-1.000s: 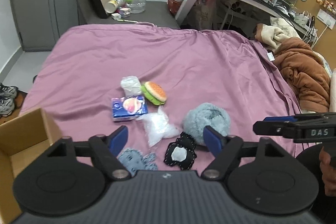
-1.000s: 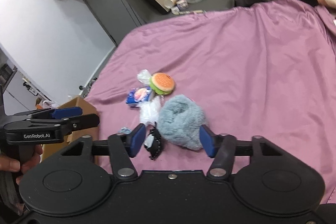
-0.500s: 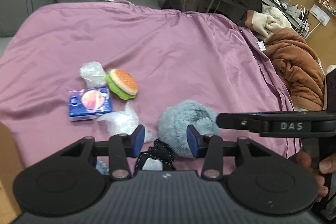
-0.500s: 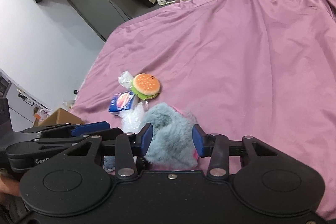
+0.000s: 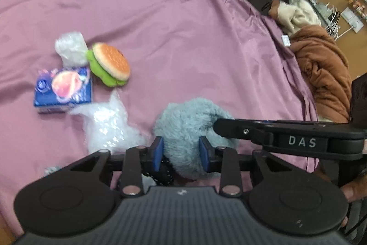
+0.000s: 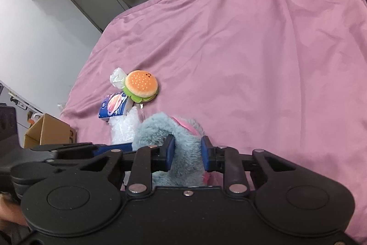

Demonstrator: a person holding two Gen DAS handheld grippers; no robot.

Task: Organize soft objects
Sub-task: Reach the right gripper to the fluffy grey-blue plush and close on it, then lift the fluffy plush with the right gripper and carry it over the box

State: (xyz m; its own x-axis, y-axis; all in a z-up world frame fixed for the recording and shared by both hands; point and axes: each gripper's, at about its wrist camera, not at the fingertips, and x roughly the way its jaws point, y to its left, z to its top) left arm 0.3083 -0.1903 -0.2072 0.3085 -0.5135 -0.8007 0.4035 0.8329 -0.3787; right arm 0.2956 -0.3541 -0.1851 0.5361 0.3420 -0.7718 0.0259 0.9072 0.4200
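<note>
Pick-up step in hand, by the look of it: left tool (image 5: 181, 152) and right tool (image 6: 187, 154) both pinching the grey-blue furry toy (image 5: 190, 128) low in the frame on the purple bed (image 5: 183, 38). Burger toy (image 5: 110, 68), tissue pack (image 5: 63, 90) and plastic bag (image 5: 107, 123) left lying at centre left. Next, probably: lift together and carry to the cardboard box (image 6: 48, 133) at lower left without snagging the black item (image 5: 161, 172) underneath.
</note>
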